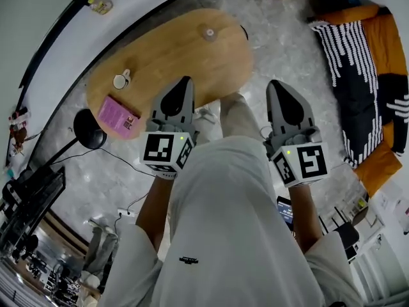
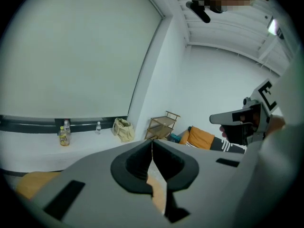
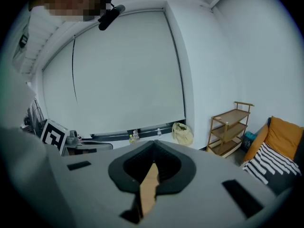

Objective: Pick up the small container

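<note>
Closest in is the person's white clothes [image 1: 223, 203], smooth plain cloth. Over on the left of the oval wooden desk [image 1: 179, 50] there's a flat pink book [image 1: 117, 116], with a round white mug [image 1: 121, 80] just past it. The left tongs [image 1: 186, 80] are grey plastic with black pads, pressed together on nothing. The container [image 1: 209, 32], small, round and pale, sits at the desk's far end, well apart from both tongs. The right tongs [image 1: 275, 85] are pressed together too, also empty, over the marbled floor [image 1: 287, 43]. Far right is a striped black-and-white blanket [image 1: 348, 56].
</note>
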Tool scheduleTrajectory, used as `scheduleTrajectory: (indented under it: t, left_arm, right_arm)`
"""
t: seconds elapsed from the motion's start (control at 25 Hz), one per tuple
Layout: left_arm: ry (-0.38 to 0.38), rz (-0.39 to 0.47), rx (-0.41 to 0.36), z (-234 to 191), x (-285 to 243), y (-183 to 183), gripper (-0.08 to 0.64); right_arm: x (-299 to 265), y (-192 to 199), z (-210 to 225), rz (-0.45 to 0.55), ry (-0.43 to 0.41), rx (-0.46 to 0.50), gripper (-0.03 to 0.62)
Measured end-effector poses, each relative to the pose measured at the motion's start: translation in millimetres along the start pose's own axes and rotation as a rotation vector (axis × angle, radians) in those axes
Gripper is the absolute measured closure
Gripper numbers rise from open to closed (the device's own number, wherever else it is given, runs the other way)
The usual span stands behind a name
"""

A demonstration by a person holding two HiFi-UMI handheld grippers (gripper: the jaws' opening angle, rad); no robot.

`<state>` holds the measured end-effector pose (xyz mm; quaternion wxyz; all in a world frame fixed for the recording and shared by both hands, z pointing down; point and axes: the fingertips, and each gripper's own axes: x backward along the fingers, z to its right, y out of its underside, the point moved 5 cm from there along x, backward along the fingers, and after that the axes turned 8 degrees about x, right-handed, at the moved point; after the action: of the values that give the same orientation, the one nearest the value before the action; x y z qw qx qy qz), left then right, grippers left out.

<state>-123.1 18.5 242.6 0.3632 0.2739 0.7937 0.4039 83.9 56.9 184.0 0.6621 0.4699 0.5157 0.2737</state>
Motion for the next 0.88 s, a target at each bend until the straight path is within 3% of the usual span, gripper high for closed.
scheduleTrajectory:
  t: [0.36,0.6,0.88]
  left_arm:
    - [-0.023,-0.075,-0.016,-10,-43,24,0.538]
    - [-0.056,-0.113,-0.003,-20,-69,37,0.538]
    - [-0.096,-0.137,0.004,-31,-102,56,0.537]
  right_arm:
    - [-39,20,19,-0.043,-0.053,0.002,0.586]
    - [-65,21,27,-0.029,-0.107,0.091,0.586]
    - [-99,32,42,-0.047,-0.163,0.106,0.586]
